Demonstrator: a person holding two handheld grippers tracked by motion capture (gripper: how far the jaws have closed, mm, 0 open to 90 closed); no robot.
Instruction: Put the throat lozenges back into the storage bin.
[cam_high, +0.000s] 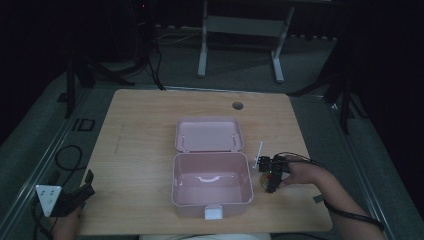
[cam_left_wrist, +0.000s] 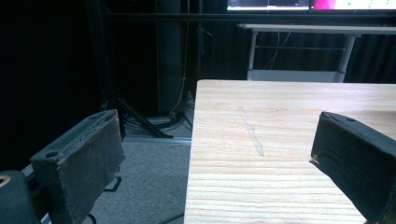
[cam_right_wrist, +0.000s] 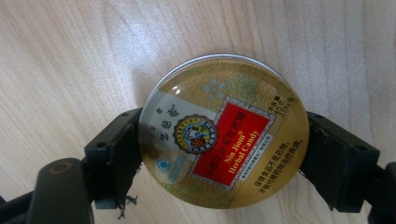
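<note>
A round gold candy tin with a red label lies flat on the wooden table. My right gripper is shut on the candy tin, one black jaw pressed against each side of its rim. In the high view this right gripper points down at the table just right of an open pink box, with a hand behind it. The box's lid lies back flat and the inside looks empty. My left gripper is off the table's front left corner. Its jaws stand wide apart around nothing.
A thin white strip lies by the box's right rear corner, beside the right gripper. A cable hole is in the table's far side. The table's left edge drops to grey floor with cables. A white desk frame stands beyond.
</note>
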